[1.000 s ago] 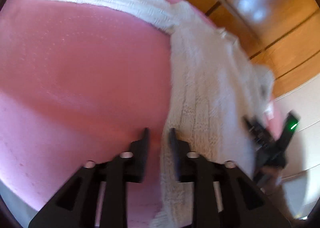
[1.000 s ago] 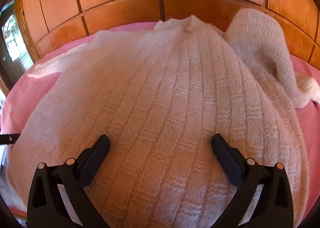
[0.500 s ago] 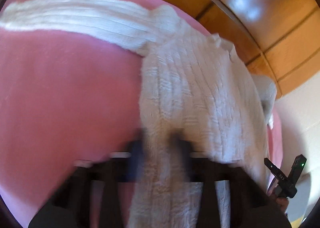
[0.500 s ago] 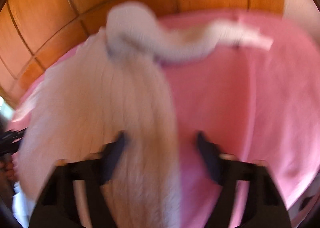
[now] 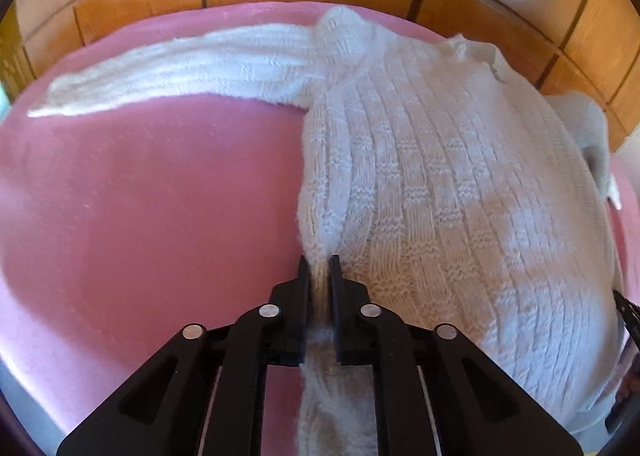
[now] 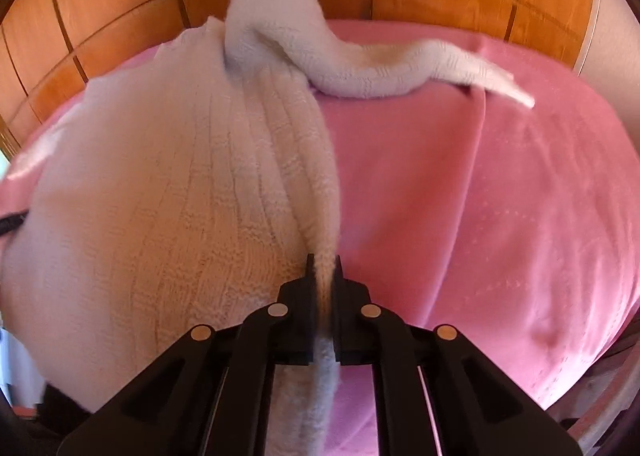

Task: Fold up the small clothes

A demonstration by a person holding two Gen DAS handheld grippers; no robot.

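Both sets of tongs are clamped tight, the left gripper (image 5: 319, 261) pinching one side edge of the white knit sweater (image 5: 440, 184) and the right gripper (image 6: 324, 261) the other, the garment spread across the pink blanket (image 5: 140, 196).

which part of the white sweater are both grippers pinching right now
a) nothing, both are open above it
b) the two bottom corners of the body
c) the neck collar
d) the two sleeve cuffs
b: the left gripper and the right gripper are each shut on a near corner of the sweater, while both sleeves lie free on the pink blanket.
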